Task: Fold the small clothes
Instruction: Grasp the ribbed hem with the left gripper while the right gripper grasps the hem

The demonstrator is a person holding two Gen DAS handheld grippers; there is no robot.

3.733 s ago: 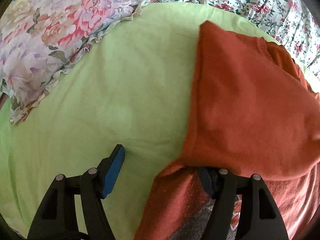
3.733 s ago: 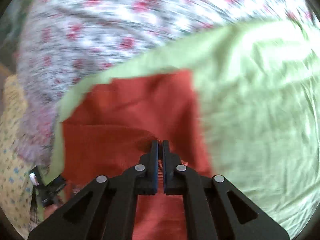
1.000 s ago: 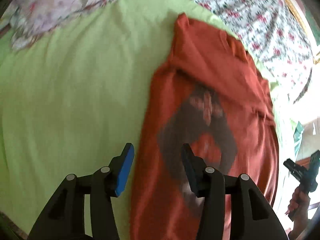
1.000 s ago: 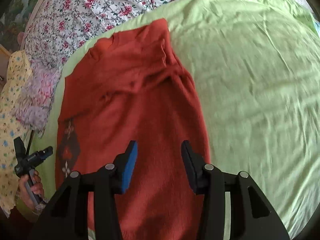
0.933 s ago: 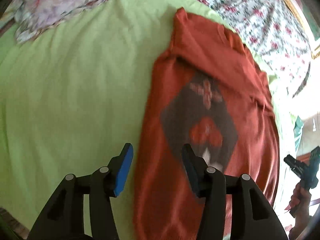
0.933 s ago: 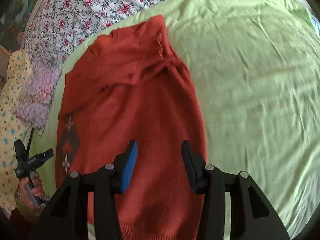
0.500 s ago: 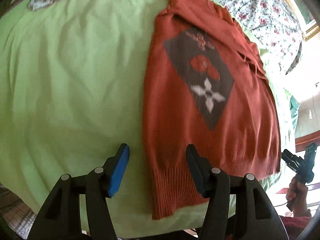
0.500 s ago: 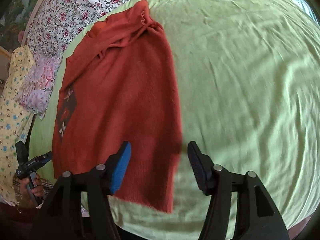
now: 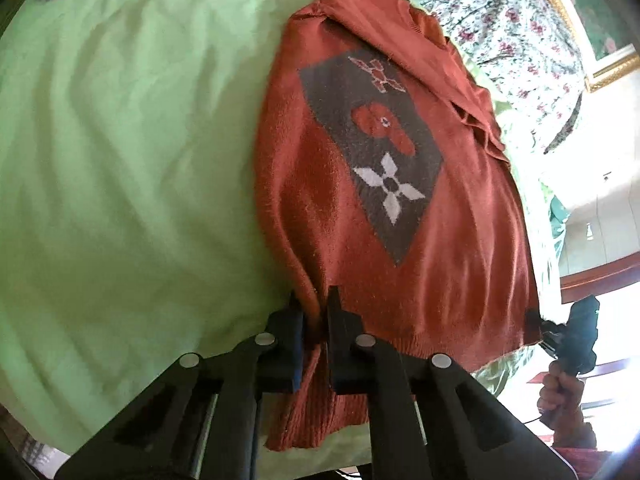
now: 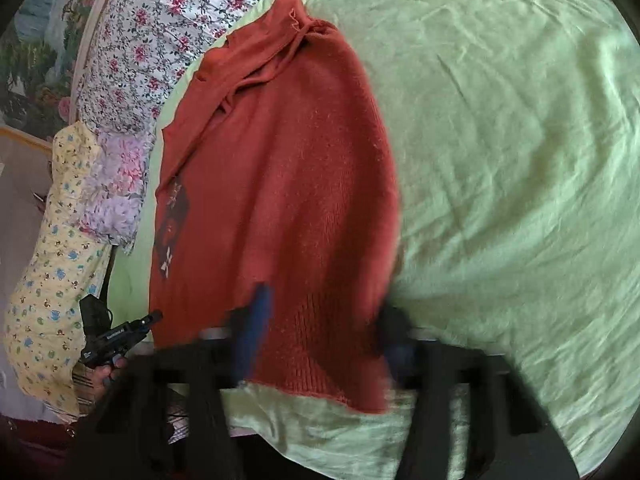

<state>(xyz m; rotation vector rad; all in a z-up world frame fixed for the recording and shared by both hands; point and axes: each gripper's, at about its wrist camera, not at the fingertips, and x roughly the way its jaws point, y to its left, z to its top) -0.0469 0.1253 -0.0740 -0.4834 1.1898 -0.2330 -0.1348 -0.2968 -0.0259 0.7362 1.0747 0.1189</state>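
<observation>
A rust-orange knit sweater (image 9: 360,168) with a grey diamond panel lies flat on the green bedsheet (image 9: 120,160), sleeves folded across its top. My left gripper (image 9: 314,312) is shut on the sweater's hem corner at the near left. In the right wrist view the sweater (image 10: 280,184) fills the middle. My right gripper (image 10: 324,320) is open, blurred, with its fingers straddling the hem's right corner. The right gripper also shows in the left wrist view (image 9: 560,332) at the hem's far corner.
Floral bedding (image 9: 500,12) lies beyond the sweater's collar. A yellow patterned pillow (image 10: 52,260) and a pink floral pillow (image 10: 116,184) sit at the bed's left side. The bed's near edge (image 10: 320,420) is just below the hem.
Both grippers have drawn back from the collar to the hem. The left gripper has closed on the hem corner. The right gripper has come down over the other hem corner, still open.
</observation>
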